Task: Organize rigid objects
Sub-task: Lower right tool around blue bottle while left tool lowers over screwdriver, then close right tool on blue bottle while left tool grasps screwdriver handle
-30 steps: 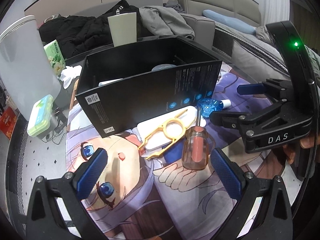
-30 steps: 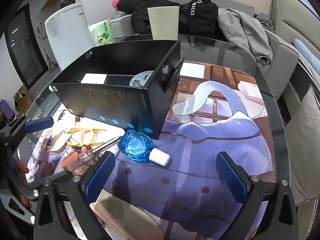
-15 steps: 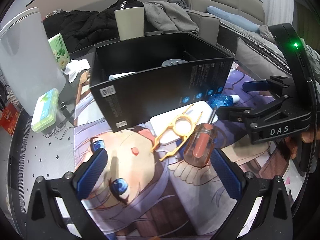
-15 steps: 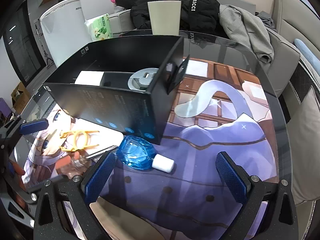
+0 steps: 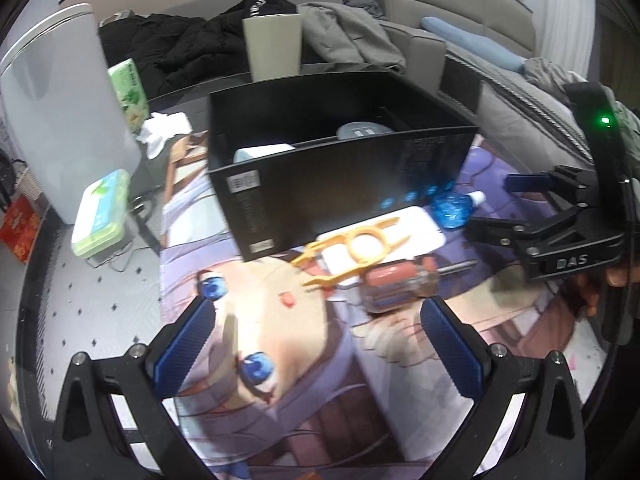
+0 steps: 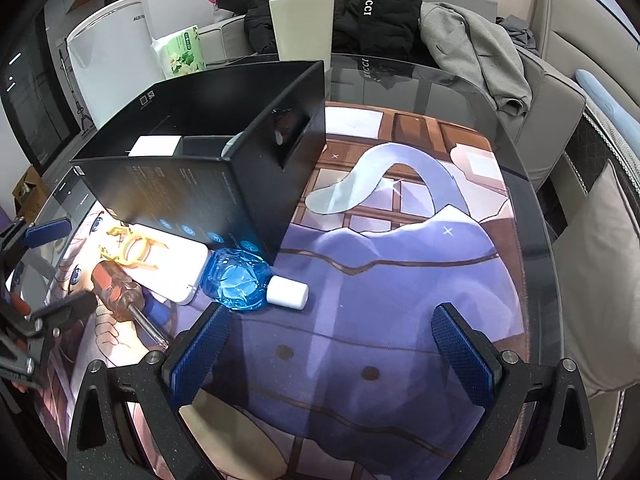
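Left gripper (image 5: 314,336): its 2 blue pads are wide apart and hold nothing. It hangs over the picture mat, just in front of the screwdriver.
Right gripper (image 6: 330,344): its 2 blue pads are also wide apart and hold nothing. It hangs just in front of the blue bottle.
Black box (image 5: 344,184): it stands open on the mat. 1 white thing and 1 gray round thing lie inside it.
Screwdriver (image 5: 404,280): it has a see-through red handle and lies flat on the mat, in front of the box. Its metal tip points toward the right gripper.
Yellow tool (image 5: 354,246): it is flat with a ring in the middle. It lies partly on the white case and touches the screwdriver handle.
White case (image 6: 176,270): it lies flat on the mat against the front of the box, between the screwdriver and the blue bottle.
Blue bottle (image 6: 240,280): it lies on its side by the front corner of the box, with its white cap pointing away from the case.
Mat (image 6: 400,248): a big cartoon picture on a round glass table (image 6: 440,80).
Cup (image 6: 302,26): a pale cup stands behind the box.
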Demonstrator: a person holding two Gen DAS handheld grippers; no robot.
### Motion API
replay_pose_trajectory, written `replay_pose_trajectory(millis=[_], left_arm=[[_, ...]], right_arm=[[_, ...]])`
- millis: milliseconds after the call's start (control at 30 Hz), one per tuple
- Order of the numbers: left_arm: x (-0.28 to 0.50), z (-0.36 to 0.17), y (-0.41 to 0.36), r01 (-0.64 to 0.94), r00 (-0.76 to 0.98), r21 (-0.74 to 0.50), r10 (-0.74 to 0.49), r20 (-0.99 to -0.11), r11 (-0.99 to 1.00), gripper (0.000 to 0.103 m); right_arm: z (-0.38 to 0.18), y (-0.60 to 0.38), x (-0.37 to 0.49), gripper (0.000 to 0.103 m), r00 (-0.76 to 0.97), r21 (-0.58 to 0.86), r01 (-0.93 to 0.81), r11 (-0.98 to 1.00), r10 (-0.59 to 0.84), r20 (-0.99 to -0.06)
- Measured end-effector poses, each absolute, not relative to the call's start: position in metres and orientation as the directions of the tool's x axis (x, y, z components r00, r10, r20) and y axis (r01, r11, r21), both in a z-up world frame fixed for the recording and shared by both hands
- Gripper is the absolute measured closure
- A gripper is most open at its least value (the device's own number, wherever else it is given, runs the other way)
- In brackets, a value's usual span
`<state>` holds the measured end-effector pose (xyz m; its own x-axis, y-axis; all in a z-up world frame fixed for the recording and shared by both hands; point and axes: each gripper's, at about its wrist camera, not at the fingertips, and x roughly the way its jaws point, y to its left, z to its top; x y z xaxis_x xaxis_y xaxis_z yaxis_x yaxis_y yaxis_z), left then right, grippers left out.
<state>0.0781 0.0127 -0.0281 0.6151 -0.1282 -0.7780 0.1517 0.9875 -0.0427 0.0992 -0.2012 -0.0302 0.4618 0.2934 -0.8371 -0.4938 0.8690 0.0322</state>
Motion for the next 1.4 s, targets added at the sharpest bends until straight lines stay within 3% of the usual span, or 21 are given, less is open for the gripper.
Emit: replay_pose_trajectory(millis=[600, 800, 1000, 1133, 1400], left_arm=[[0.085, -0.031, -0.004, 0.159, 0.604, -0.053, -0.140, -0.785, 0.986, 0.000], [0.086, -0.030, -0.002, 0.159, 0.605, -0.060, -0.146, -0.783, 0.985, 0.000], [0.086, -0.030, -0.005, 0.170, 0.603, -0.065, -0.156, -0.782, 0.983, 0.000], [0.086, -0.029, -0.008, 0.171, 0.613, -0.063, -0.156, -0.774, 0.983, 0.001], [0.088, -0.035, -0.016, 0.196, 0.608, -0.038, -0.152, -0.779, 0.980, 0.032]], right_arm=[[-0.032, -0.180, 0.099, 0.002, 0.446, 0.060, -0.515, 0.855, 0.327, -0.833], [-0.031, -0.176, 0.095, 0.019, 0.465, 0.040, -0.523, 0.852, 0.325, -0.823], [-0.028, -0.173, 0.087, 0.046, 0.477, 0.014, -0.561, 0.828, 0.337, -0.812], [-0.027, -0.176, 0.084, 0.046, 0.478, 0.016, -0.572, 0.820, 0.349, -0.806], [-0.018, -0.186, 0.085, 0.046, 0.494, 0.037, -0.561, 0.827, 0.370, -0.787]])
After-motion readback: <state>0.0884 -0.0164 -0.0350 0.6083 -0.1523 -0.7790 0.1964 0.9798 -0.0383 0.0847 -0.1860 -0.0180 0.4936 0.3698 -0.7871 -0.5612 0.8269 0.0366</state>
